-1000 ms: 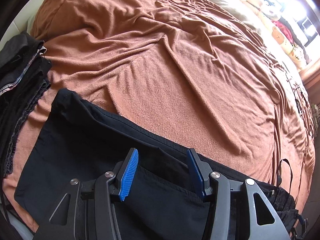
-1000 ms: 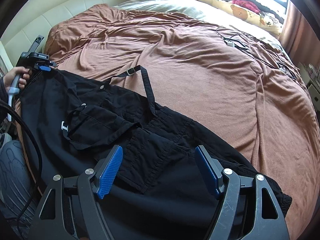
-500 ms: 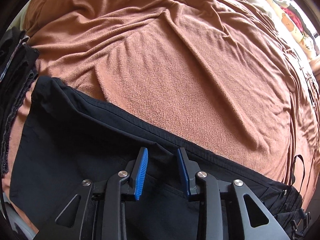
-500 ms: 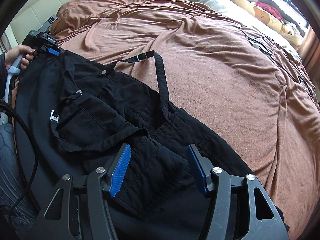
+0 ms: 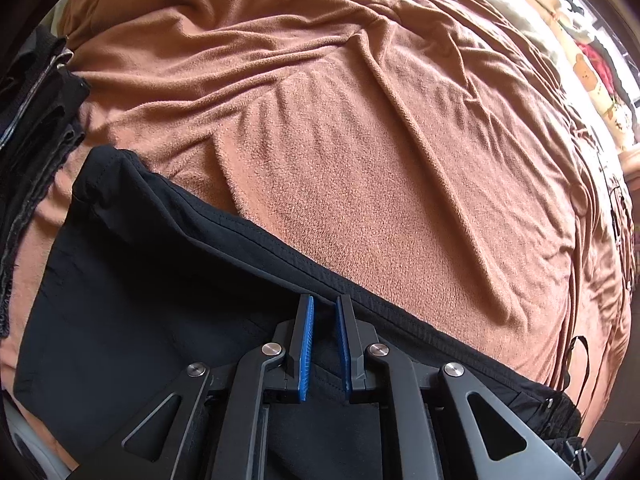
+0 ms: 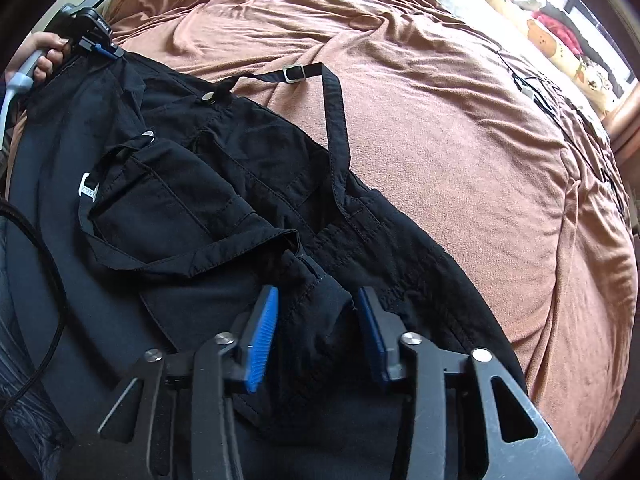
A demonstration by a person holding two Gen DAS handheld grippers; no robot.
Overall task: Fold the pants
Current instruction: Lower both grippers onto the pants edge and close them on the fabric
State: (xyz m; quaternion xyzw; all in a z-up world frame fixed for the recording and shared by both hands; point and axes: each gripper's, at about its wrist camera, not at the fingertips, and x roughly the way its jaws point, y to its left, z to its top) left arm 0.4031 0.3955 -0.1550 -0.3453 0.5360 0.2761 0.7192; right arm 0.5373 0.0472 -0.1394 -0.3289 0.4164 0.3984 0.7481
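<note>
Left wrist view: the left gripper point(image 5: 324, 312) has just been closing, fingers nearly pinched on the far seam of the black pants point(image 5: 152, 296) at six o'clock on the bed point(image 5: 360, 140). Meanwhile the right gripper point(image 6: 318, 308) has just been closing too, fingers squeezing a bunched fold, likely so both ends lift together.

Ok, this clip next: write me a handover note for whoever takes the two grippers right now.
Left gripper: jaws have just been closing, now nearly together on the far edge seam of the black pants.
Right gripper: jaws have just been closing and pinch a bunched fold of the pants near the cargo pocket.
Pants lie spread lengthwise along the near edge of the brown blanket; a buckled strap trails onto the blanket.
Done: both grips about set. No fold made yet.
Left: lift and fold the pants, probably tucking the strap in. A dark clothes stack sits beside the pant end.
</note>
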